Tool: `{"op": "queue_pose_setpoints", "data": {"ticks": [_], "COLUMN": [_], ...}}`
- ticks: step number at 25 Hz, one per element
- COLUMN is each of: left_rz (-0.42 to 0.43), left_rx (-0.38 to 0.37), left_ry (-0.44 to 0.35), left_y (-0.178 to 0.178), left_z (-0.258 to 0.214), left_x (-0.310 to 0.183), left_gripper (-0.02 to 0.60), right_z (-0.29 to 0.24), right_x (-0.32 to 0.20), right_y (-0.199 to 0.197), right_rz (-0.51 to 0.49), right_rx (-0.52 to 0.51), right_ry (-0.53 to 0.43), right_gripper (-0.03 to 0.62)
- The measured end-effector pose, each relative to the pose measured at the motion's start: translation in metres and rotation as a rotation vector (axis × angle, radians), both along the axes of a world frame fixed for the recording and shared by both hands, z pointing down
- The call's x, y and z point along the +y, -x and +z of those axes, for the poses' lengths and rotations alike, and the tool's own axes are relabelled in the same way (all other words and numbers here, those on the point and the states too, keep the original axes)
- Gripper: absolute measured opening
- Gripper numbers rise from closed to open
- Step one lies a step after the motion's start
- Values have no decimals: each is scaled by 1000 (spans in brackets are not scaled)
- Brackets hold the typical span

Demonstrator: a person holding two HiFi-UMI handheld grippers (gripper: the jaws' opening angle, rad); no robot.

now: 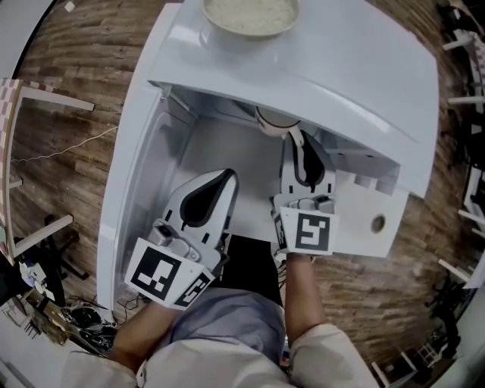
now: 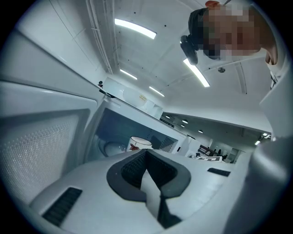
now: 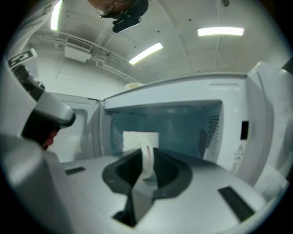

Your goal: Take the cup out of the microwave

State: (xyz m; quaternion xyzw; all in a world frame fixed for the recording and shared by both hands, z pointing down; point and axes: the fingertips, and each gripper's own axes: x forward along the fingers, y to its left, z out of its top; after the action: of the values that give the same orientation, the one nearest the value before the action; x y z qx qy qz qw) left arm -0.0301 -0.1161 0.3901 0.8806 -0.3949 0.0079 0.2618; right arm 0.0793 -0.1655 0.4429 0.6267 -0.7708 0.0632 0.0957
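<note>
The white cup shows at the mouth of the open microwave, partly hidden under its top edge. In the right gripper view the cup stands in front of the bluish cavity, and its handle sits between the jaws. My right gripper is shut on that handle. The left gripper hangs lower left of the cup, in front of the cavity, jaws together with nothing in them. From the left gripper view the cup shows a red print, beyond the left gripper.
The microwave door stands swung open at the left, close to the left gripper. A bowl sits on top of the microwave. The control panel is just right of my right gripper. Wooden floor lies all around.
</note>
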Motion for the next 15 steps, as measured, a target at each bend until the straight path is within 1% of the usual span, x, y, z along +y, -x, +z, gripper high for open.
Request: {"op": "queue_pose_setpoints", "data": {"ticks": [8, 12, 15], "left_rz": [75, 75, 74], "left_rx": [16, 21, 22], "left_ry": [3, 6, 1], "left_y": [-16, -12, -7], "left_z": [-4, -7, -10], "left_x": [23, 27, 27], "left_gripper": [14, 15, 14], "right_z": [-1, -4, -5], "right_x": [19, 28, 35], "right_y": [2, 10, 11], "right_rz": [11, -18, -9], "right_rx": [-4, -23, -19], "right_ry": [39, 17, 43], "right_gripper": [72, 72, 72]}}
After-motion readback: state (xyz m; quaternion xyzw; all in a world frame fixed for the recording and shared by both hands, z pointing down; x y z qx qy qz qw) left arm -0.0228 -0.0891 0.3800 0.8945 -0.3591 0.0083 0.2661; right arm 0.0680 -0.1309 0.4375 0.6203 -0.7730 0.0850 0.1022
